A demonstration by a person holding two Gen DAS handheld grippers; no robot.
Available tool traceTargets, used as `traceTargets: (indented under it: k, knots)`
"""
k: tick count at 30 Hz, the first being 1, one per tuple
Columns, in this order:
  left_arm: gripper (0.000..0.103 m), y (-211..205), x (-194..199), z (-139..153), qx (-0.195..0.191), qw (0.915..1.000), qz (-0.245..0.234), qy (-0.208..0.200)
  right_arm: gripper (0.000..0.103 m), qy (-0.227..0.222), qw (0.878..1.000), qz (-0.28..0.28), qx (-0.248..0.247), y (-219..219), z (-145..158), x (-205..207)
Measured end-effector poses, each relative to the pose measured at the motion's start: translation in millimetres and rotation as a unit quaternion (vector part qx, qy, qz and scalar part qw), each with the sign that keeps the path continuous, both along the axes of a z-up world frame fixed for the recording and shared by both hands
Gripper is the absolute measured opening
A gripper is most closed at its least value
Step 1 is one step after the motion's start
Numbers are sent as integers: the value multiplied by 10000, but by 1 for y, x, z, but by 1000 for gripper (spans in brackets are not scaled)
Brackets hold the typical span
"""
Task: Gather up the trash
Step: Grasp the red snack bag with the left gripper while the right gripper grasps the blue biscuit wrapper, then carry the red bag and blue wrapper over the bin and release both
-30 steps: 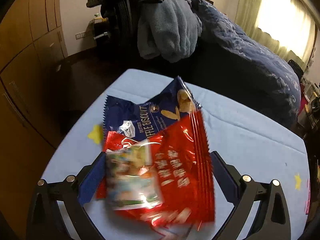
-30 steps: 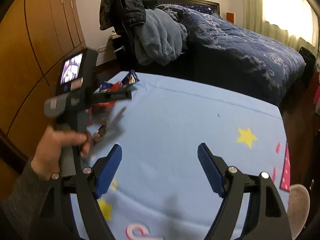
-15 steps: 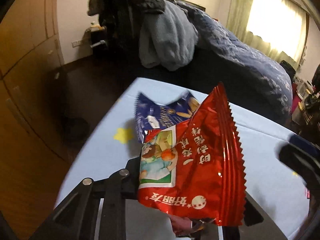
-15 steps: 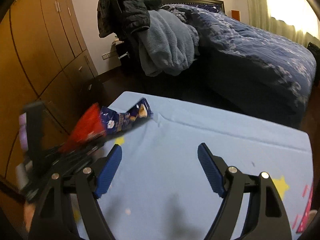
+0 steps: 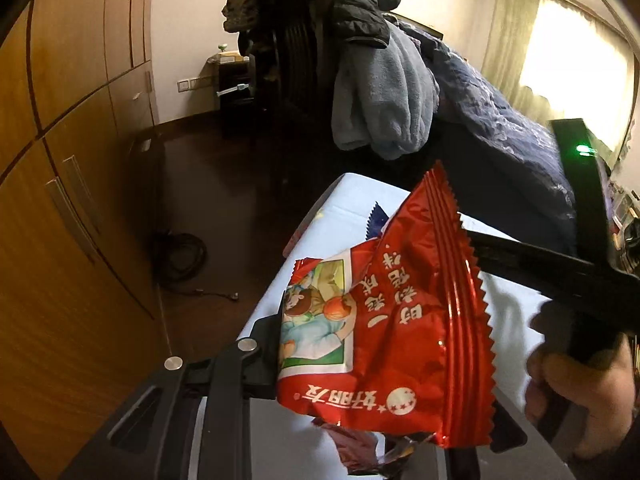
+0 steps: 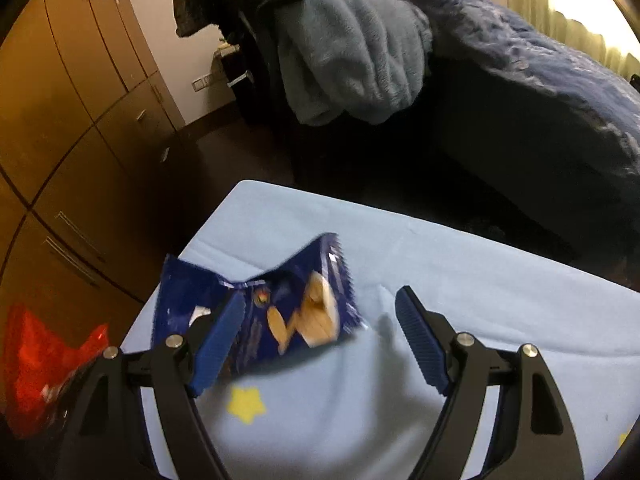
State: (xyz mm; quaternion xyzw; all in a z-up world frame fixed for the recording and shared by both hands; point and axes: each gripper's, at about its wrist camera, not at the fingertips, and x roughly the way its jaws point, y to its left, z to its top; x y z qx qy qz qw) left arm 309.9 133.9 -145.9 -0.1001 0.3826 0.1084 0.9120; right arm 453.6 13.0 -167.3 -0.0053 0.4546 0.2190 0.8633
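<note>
My left gripper is shut on a red snack wrapper and holds it up above the light blue table, near its left edge. The wrapper hides the fingertips. A second crumpled wrapper hangs below it. My right gripper is open just above a blue biscuit wrapper that lies on the table; its left finger overlaps the wrapper. The red wrapper shows at the far left of the right wrist view. The right gripper's body shows in the left wrist view.
Wooden wardrobe doors line the left. A chair piled with clothes and a grey-blue fleece stands behind the table, beside a bed with a dark blue cover. A cable lies on the dark floor.
My left gripper has closed on the red wrapper and lifted it leftward off the pile. My right gripper has moved left across the table to the blue biscuit wrapper.
</note>
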Motion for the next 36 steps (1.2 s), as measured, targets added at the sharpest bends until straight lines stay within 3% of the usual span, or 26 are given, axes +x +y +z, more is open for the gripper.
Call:
traceTargets:
  k: [1,2,3,4,9,15,25,36]
  knots:
    - [24,1,0,1,-4,10000,20,-13,67,56,10000,62,-20,5,-3,1]
    - [24,2,-1,1,-7,10000,30,-23,39,125,9999,107,-45,9,-6,2]
    - [25,3,-2,2,-22,10000,47,-40,27,130,9998,108,-103,12,-7,2]
    - [25,3,-3,2,-31,10000,57,-45,8,67,9998,107,-147,12,-6,0]
    - [25,4,-9,4,-45,9999,99,-48,7,-68,9999,106,-90,-7,3,-20]
    - [25,-15,-21,12,-24,10000,-46,-58,7,-261,9995,-158,0,-65,24,-59]
    - [26,-106,-51,23,-20,9961,-873,-129,7,-613,9945,-838,129,-186,57,-164]
    - [26,-223,-88,23,43,9806,-1957,-44,7,-871,9811,-1708,254,-299,66,-282]
